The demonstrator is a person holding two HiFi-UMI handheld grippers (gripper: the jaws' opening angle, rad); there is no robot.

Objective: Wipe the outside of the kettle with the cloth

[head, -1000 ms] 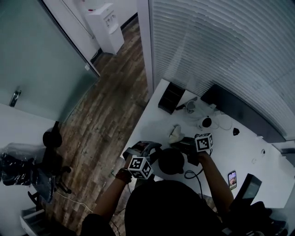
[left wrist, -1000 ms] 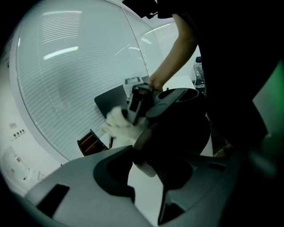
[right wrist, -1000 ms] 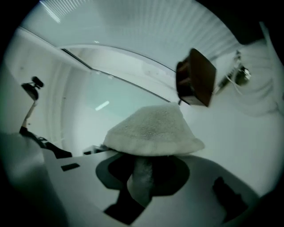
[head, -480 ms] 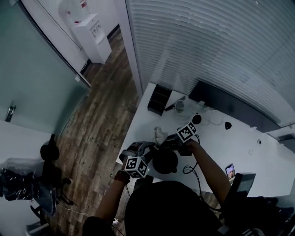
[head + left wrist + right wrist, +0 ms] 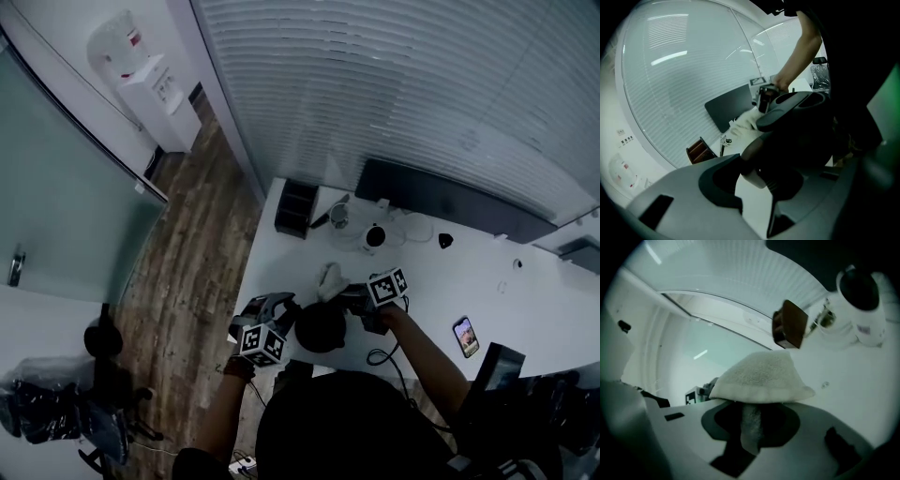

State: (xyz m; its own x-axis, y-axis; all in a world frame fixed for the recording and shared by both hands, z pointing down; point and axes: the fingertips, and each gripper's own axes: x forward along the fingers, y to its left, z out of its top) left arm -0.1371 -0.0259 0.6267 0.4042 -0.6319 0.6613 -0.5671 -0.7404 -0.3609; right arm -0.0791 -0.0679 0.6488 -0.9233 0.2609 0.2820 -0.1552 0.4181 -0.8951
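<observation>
The left gripper (image 5: 278, 307) clamps the kettle (image 5: 321, 328) by its handle. The right gripper (image 5: 352, 295) pinches the cloth (image 5: 330, 279), which bunches beyond its fingertips beside the kettle

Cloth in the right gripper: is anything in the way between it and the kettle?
No, nothing visible. The right gripper holds the cloth just beside the kettle's far side, with nothing between them. The left gripper holds the kettle.

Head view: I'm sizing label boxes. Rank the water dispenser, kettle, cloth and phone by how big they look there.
1. water dispenser
2. kettle
3. cloth and phone: about alike, so not ranked against each other.
</observation>
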